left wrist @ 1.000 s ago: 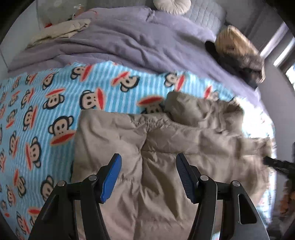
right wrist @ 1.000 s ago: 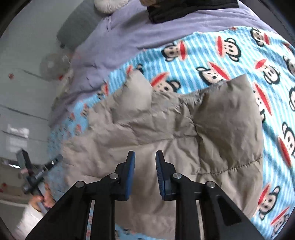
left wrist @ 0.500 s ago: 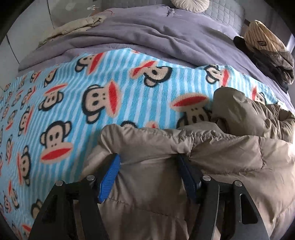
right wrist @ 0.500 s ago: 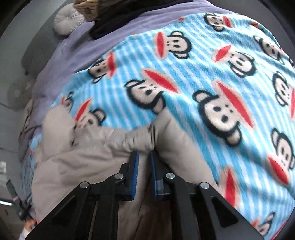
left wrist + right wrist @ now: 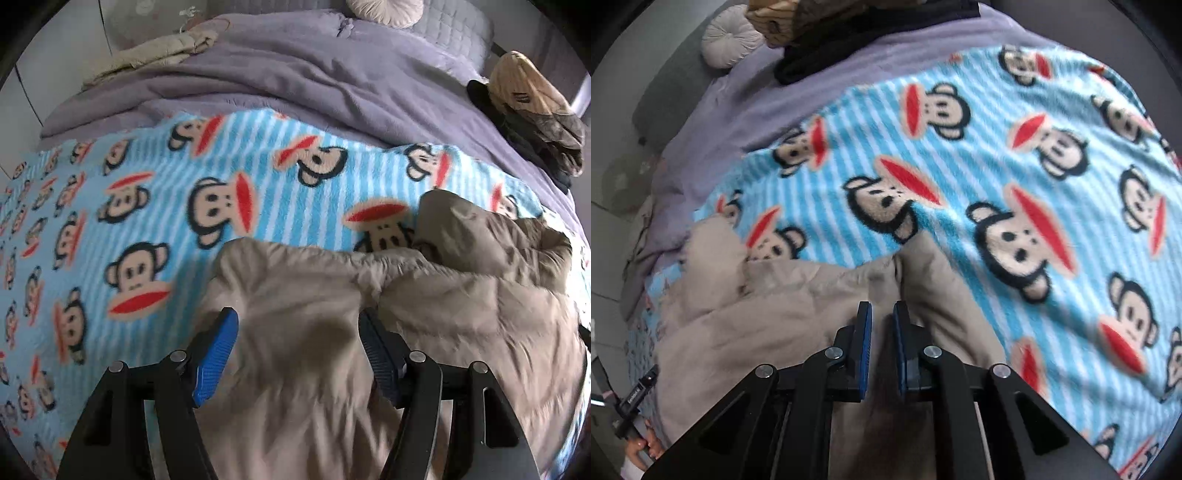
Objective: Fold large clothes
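A beige puffer jacket (image 5: 443, 314) lies crumpled on a blue striped monkey-print blanket (image 5: 147, 206). My left gripper (image 5: 297, 314) is pressed down into the jacket near its far left edge. Its jaws stand wide and a bulge of fabric sits between the blue pads (image 5: 218, 354) without being pinched. In the right wrist view the jacket (image 5: 775, 314) spreads to the left. My right gripper (image 5: 882, 306) is shut on a raised fold of it near the jacket's far edge, where the blanket (image 5: 997, 147) begins.
A purple duvet (image 5: 295, 74) covers the bed beyond the blanket. On it lie a cream garment (image 5: 159, 51) at the far left, a stack of folded clothes (image 5: 535, 110) at the far right and a round cushion (image 5: 727, 37). A hand holds a black device (image 5: 631, 398) at the lower left.
Both grippers came down from above the jacket onto its far edge. The right jaws narrowed and pinched a fold. The left jaws sank into the fabric and stayed wide.
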{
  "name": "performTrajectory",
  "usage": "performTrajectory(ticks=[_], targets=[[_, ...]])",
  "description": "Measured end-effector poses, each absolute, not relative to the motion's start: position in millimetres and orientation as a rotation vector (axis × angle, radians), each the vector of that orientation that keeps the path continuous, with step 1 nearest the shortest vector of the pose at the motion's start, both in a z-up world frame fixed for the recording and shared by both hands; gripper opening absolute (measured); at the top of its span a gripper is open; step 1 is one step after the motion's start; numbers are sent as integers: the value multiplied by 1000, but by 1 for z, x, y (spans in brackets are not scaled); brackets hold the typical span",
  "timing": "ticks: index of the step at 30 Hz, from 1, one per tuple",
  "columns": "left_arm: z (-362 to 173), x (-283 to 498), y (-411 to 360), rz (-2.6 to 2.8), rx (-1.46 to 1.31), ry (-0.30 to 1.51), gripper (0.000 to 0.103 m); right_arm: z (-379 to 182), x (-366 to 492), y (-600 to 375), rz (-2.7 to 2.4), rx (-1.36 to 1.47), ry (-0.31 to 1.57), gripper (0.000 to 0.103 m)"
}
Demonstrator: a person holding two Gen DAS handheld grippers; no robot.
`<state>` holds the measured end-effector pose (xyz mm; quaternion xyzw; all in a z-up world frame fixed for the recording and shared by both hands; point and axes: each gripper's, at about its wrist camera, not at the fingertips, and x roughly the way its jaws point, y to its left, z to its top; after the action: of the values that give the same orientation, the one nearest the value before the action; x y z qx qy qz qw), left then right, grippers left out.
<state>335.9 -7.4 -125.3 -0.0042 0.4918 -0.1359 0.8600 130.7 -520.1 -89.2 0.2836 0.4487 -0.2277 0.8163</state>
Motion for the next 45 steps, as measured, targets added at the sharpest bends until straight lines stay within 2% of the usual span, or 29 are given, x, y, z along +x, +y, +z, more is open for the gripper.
performTrajectory(ticks=[6, 15, 17, 18, 19, 20, 21, 27, 29, 30, 34, 36, 39, 42, 43, 45], targets=[[-111, 289, 18, -288, -5, 1048, 69, -69, 85, -494, -449, 631, 937, 14], [-126, 214, 23, -300, 9, 1138, 69, -71, 21, -436, -401, 698, 957, 19], [-129, 202, 23, -315, 6, 1158, 69, -74, 10, -423, -394, 705, 969, 23], [-131, 197, 23, -316, 6, 1164, 69, -76, 4, -416, -388, 710, 976, 30], [-132, 191, 23, -312, 7, 1167, 73, -77, 1, -412, -386, 714, 980, 43], [-132, 188, 23, -309, 8, 1169, 88, -80, -4, -406, -384, 721, 987, 49], [-132, 181, 25, -304, 4, 1163, 95, -82, -8, -402, -381, 726, 991, 53], [-131, 157, 35, -299, -15, 1173, 95, -96, -29, -384, -383, 767, 1029, 53], [-132, 150, 39, -299, -28, 1183, 95, -98, -33, -381, -382, 776, 1031, 56], [-134, 148, 40, -299, -31, 1187, 101, -99, -36, -379, -379, 784, 1033, 61], [-139, 140, 45, -295, -49, 1212, 103, -101, -43, -374, -368, 808, 1027, 79], [-140, 138, 46, -293, -48, 1218, 103, -103, -45, -375, -365, 823, 1021, 79], [-141, 136, 45, -291, -30, 1227, 103, -107, -49, -376, -356, 856, 1016, 91], [-141, 135, 44, -288, -9, 1227, 103, -109, -50, -376, -349, 875, 1010, 93], [-142, 135, 43, -287, -3, 1227, 103, -111, -50, -376, -347, 878, 1015, 102], [-142, 134, 43, -290, -1, 1231, 103, -112, -49, -376, -340, 891, 1011, 103]])
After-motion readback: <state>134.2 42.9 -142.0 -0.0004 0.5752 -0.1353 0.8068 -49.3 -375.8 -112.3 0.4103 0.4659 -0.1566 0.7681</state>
